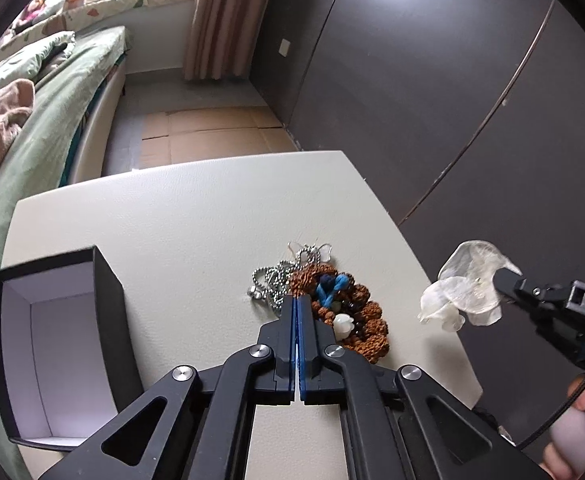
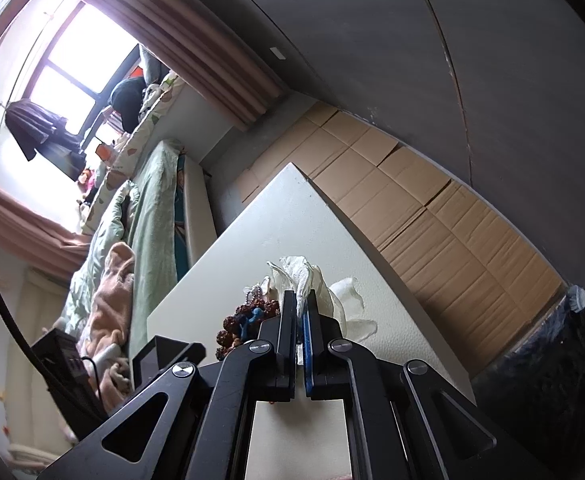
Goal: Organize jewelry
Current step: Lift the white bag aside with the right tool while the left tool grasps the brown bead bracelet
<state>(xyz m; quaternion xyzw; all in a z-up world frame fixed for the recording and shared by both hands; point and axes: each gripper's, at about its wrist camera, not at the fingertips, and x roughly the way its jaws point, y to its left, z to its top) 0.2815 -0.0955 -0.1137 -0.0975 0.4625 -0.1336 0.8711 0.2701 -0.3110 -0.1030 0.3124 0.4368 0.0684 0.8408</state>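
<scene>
left gripper (image 1: 296,300), its jaws pressed together on nothing, hovers over a white table (image 1: 172,216) between an open black box (image 1: 56,344) and a heap of brown bead jewelry (image 1: 356,312) with silver chain (image 1: 276,280), while right gripper (image 1: 500,280) pinches a crumpled clear plastic bag (image 1: 464,288) aloft past the table's right edge.

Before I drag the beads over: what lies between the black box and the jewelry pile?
Only bare table between black box and jewelry pile, per the left wrist view.

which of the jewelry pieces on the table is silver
The ball chain, heaped at the far left of the pile. The bead bracelet beside it is brown and knobbly, with a blue tassel and a white bead.
</scene>
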